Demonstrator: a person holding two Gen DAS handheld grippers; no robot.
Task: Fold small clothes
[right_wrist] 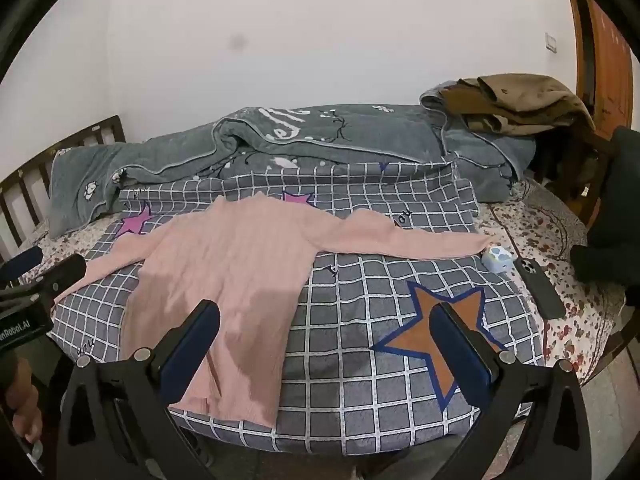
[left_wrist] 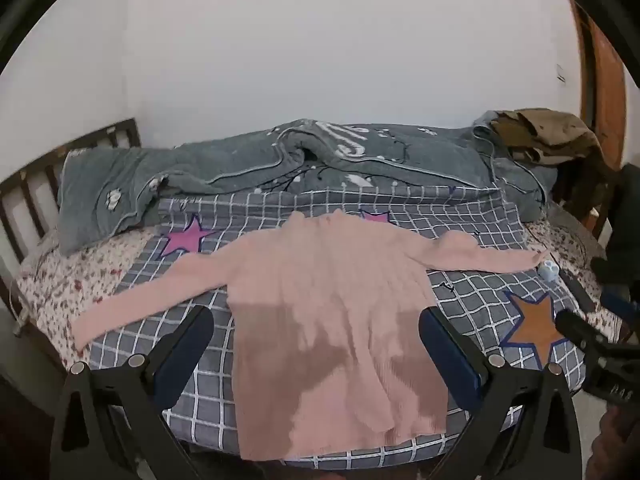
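Two open grippers hang over a bed where a pink long-sleeved top point(left_wrist: 332, 312) lies spread flat, sleeves out to either side, on a grey checked blanket point(left_wrist: 472, 296) printed with stars. From the left wrist view, the left gripper point(left_wrist: 316, 352) stands with its jaws as wide as they go, gripping nothing, the top's body showing in the gap between them but the pads clear of the cloth; the hem reaches the blanket's near edge, one sleeve runs toward the left edge of the bed, the other toward the right, its cuff just beside a small pale blue box point(left_wrist: 550, 270). From the right wrist view, the right gripper point(right_wrist: 326, 350) is likewise fully spread and empty, hovering over bare blanket and an orange star point(right_wrist: 440, 340) to the right of the top point(right_wrist: 224, 272), with a dark phone point(right_wrist: 538, 284) near the bed's right edge and a rumpled grey quilt point(right_wrist: 280, 140) along the far edge. The ribbed knit looks light, soft and limp, likely to sag and drag on the blanket when lifted; a cuff or the hem's corners seem the soundest places to pinch.
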